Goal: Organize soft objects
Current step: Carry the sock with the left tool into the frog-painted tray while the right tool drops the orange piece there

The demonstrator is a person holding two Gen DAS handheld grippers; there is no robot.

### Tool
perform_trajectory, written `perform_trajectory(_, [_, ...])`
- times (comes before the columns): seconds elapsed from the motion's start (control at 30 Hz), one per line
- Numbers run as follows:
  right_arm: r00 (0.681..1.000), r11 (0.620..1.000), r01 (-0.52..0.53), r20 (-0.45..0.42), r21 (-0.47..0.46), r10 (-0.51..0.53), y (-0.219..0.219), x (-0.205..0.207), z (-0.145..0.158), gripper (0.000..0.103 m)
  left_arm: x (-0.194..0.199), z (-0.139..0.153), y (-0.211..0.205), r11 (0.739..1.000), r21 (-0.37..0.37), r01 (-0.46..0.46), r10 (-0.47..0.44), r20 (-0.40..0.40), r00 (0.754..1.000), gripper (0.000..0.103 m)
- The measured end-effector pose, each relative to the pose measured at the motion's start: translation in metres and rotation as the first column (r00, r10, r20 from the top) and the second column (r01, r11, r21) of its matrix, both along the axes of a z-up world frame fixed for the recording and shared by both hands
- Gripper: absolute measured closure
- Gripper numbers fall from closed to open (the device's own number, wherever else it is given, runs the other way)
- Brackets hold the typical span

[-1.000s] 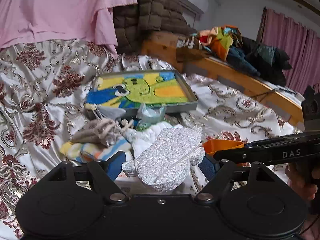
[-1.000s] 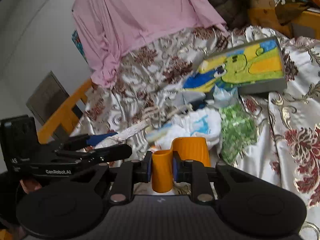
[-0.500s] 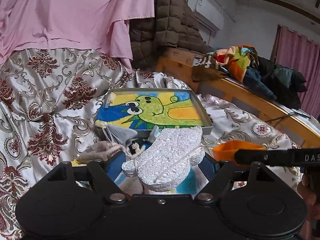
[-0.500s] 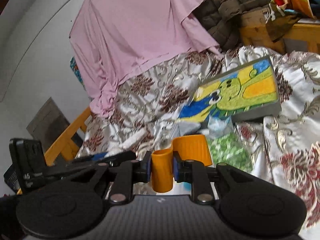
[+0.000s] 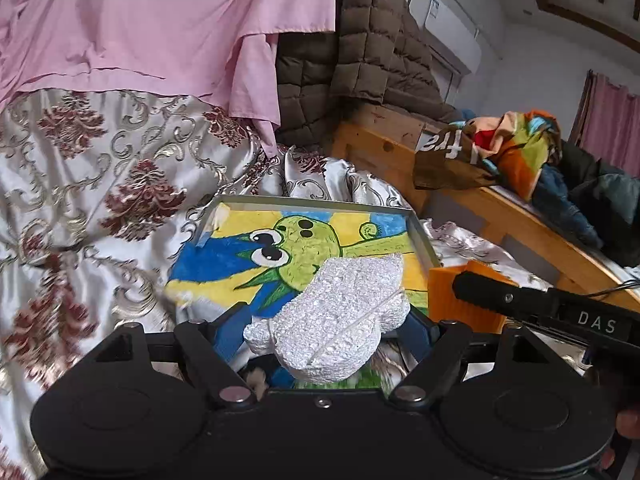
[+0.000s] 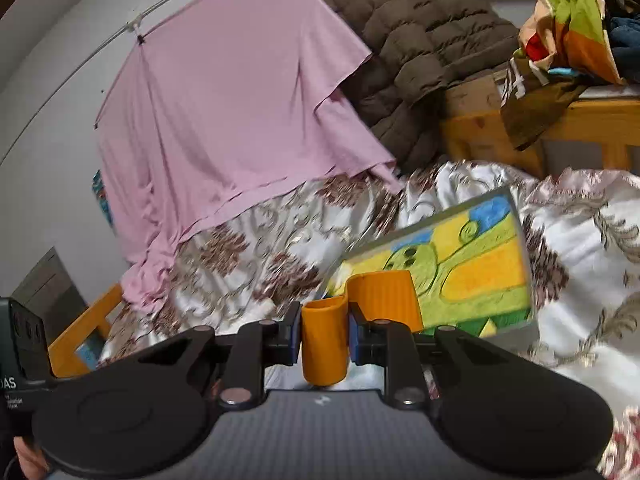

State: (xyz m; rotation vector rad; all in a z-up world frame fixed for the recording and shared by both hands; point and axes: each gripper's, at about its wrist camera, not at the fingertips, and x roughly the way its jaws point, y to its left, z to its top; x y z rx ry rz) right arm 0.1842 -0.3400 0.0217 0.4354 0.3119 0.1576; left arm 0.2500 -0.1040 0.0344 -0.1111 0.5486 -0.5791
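My left gripper (image 5: 320,334) is shut on a white foam piece (image 5: 334,320) with a bumpy surface and holds it up over the near edge of a grey tray (image 5: 423,236) with a green cartoon drawing on its floor. My right gripper (image 6: 324,338) is shut on an orange plastic piece (image 6: 362,316) with a rounded handle. That piece also shows in the left wrist view (image 5: 460,296), just right of the foam. The tray (image 6: 524,248) lies on the bed beyond the right gripper.
A floral satin bedspread (image 5: 100,200) covers the bed. A pink sheet (image 5: 140,20) and a brown quilted coat (image 5: 360,48) hang behind it. A wooden bed frame (image 5: 512,212) with piled clothes (image 5: 520,148) runs along the right.
Both grippers have risen and moved forward toward the tray with their loads. The pile of soft items that lay in front of the tray has dropped out of view below.
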Motion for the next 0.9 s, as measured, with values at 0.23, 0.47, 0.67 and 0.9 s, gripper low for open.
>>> perform_trajectory(0.23, [0.996, 0.996, 0.086, 0.016, 0.003, -0.086, -0.027, 0.038, -0.015, 0.076, 0.042, -0.011, -0.047, 0.998, 0.055, 0.019, -0.019, -0.003, 1.000, 0.023])
perform_trajectory(0.47, [0.989, 0.989, 0.147, -0.032, 0.008, -0.147, -0.050, 0.069, -0.036, 0.076, 0.087, -0.025, -0.079, 0.995, 0.096, -0.022, 0.025, -0.032, 0.999, 0.023])
perform_trajectory(0.67, [0.982, 0.985, 0.172, -0.080, -0.030, -0.173, -0.057, 0.087, -0.052, 0.076, 0.115, -0.040, -0.100, 0.982, 0.176, -0.064, 0.076, -0.061, 0.995, 0.023])
perform_trajectory(0.9, [0.973, 0.978, 0.196, -0.112, -0.071, -0.203, -0.056, 0.094, -0.059, 0.076, 0.129, -0.055, -0.116, 0.960, 0.267, -0.089, 0.107, -0.051, 0.993, 0.023])
